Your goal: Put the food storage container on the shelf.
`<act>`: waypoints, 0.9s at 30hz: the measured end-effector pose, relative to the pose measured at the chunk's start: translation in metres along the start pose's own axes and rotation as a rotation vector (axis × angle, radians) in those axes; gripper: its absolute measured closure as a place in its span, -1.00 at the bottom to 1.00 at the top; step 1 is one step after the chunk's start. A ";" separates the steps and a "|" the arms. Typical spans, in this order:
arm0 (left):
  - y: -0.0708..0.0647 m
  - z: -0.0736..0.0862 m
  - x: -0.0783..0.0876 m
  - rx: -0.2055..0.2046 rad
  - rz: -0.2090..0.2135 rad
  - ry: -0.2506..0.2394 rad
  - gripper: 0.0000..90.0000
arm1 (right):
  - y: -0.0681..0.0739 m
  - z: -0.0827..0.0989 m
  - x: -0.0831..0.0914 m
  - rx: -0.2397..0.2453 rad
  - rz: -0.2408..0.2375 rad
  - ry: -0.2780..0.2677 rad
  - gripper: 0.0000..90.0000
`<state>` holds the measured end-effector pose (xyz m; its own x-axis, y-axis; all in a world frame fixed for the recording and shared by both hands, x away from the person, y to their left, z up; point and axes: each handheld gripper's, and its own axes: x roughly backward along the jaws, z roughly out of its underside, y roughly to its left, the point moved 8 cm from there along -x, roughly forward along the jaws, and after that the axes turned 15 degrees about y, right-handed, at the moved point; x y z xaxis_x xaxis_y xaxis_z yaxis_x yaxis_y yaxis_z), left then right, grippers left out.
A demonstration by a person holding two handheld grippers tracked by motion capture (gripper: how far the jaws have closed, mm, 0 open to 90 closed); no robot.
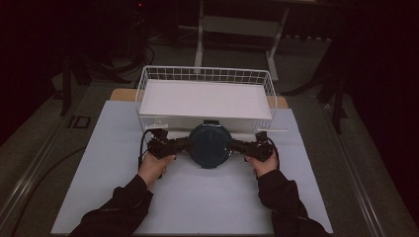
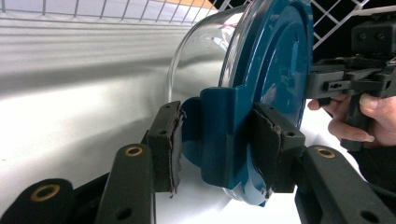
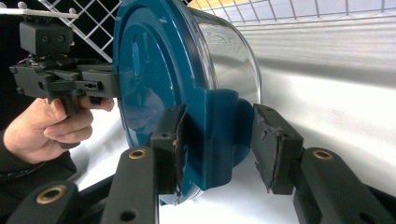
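Holding a round glass container (image 1: pixel 210 145) with a blue lid (image 1: pixel 210 143) between both tools, we have it just in front of the white wire basket (image 1: pixel 148 81), over the white table (image 1: pixel 197 202). Our left gripper (image 2: pixel 217 140) has its jaws clamped on the lid's side latch tab, as the left gripper view shows one pad on each face of the tab. Our right gripper (image 3: pixel 219 140) sits around the opposite tab: one pad presses the lid side, while the other pad looks slightly off the tab, so we cannot tell how firm that hold is.

We judge the main risk to be the grip itself. We hold only the lid's tabs, not the glass bowl (image 3: pixel 231 60). If a latch flips open under load, the bowl could drop away from the lid and strike the table. If our hands drift apart or move unevenly, a tab could slip out of the worn pads (image 2: pixel 170 144) and the container would swing or fall. Should the container be meant for the basket, it could also catch the front rim for want of height.
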<state>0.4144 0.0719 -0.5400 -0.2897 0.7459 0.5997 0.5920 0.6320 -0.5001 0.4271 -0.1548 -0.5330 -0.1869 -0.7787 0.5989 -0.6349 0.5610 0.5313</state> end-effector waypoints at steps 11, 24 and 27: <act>0.005 -0.003 -0.003 0.032 0.018 -0.008 0.22 | -0.008 -0.003 -0.005 -0.022 -0.008 -0.004 0.24; 0.013 -0.004 -0.006 0.057 0.010 -0.050 0.11 | -0.011 -0.007 -0.009 -0.034 0.050 -0.022 0.17; 0.015 -0.007 -0.006 0.060 0.000 -0.061 0.10 | -0.011 -0.009 -0.010 -0.031 0.056 -0.038 0.16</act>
<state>0.4297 0.0751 -0.5469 -0.3359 0.7562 0.5616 0.5462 0.6421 -0.5380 0.4423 -0.1506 -0.5395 -0.2502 -0.7555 0.6054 -0.5992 0.6120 0.5161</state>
